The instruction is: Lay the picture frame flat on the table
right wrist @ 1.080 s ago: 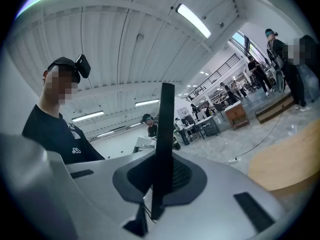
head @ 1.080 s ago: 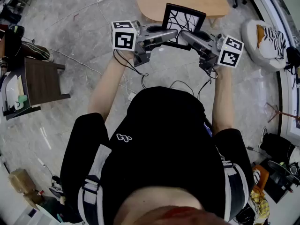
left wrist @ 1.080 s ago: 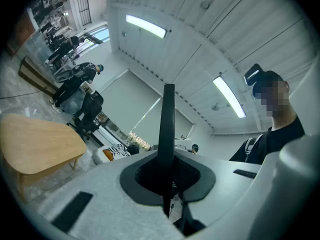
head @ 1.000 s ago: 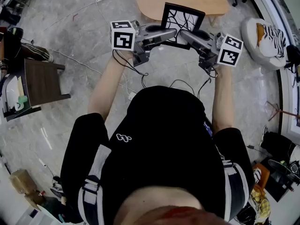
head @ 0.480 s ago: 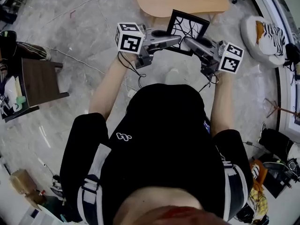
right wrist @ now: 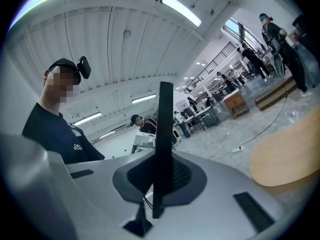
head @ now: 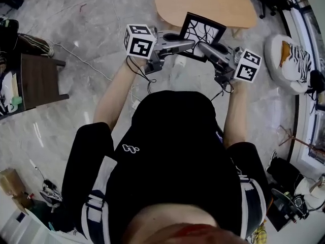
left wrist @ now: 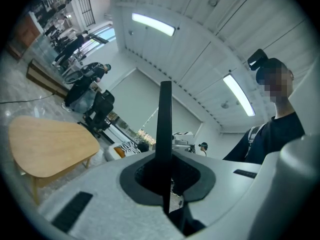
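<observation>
Now the picture frame point(head: 202, 30) hangs in the air by the near edge of the table point(head: 213, 3), tilted and not yet resting on the wooden top. The left gripper point(head: 189, 45) and right gripper point(head: 202, 46) are each clamped almost closed on its thin black border. Over the last second the person has carried it closer to the table, with both grips unchanged. The carry looks nearly over; lowering it and tipping it flat remain.
</observation>
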{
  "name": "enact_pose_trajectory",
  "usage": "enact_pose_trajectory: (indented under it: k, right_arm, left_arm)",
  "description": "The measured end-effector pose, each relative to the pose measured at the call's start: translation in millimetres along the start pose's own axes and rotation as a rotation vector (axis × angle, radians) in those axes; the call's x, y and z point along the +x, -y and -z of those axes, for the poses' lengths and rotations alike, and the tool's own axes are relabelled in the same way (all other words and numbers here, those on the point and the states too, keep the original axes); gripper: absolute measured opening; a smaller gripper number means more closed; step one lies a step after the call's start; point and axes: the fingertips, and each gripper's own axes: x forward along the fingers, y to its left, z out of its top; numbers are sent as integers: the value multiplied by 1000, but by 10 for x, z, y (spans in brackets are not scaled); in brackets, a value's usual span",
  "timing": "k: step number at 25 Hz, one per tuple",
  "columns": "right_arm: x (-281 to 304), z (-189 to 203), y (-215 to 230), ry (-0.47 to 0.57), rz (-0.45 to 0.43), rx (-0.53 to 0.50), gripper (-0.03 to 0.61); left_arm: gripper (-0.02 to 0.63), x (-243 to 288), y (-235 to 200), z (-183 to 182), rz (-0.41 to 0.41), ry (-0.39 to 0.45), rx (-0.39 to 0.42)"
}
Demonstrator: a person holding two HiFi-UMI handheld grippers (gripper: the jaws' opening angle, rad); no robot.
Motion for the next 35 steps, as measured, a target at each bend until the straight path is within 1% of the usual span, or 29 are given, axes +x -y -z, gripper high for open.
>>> enact_pose_trajectory:
  k: [3, 6, 9, 14, 17, 19, 26, 31, 35]
  right_arm:
    - [246, -147, 429, -13, -44, 20, 23]
    - [456, -353, 903, -18, -56, 40, 23]
    - [508, -622, 1451, -13, -37, 54, 22]
    - [201, -1212, 2362, -16, 14, 58, 21]
    - [192, -1580, 2802, -27, 18, 61, 21]
    - [253, -1717, 3021, -28, 13, 72, 21]
    - [276, -1625, 3377, 9, 0, 130, 22]
    - [265, -1436, 3541, 23, -8, 214, 23]
    - [278, -1262, 3725, 13, -6, 293, 23]
  left_arm:
    - [20, -125, -450, -207, -60, 17, -13]
    - [21, -196, -939, -464, -85, 30, -32]
    - [28, -87, -1471, -762, -81, 30, -42]
    - [28, 493, -2276, -1310, -40, 29, -50]
    - [28, 660, -2676, -1684, -37, 38, -60]
    - [29, 669, -2889, -1838, -51, 39, -73]
    - [38, 691, -3247, -1766, -132, 33, -123]
    - [38, 688, -3414, -1575, -164, 46, -217]
    - [38, 678, -3599, -1401, -180, 62, -312]
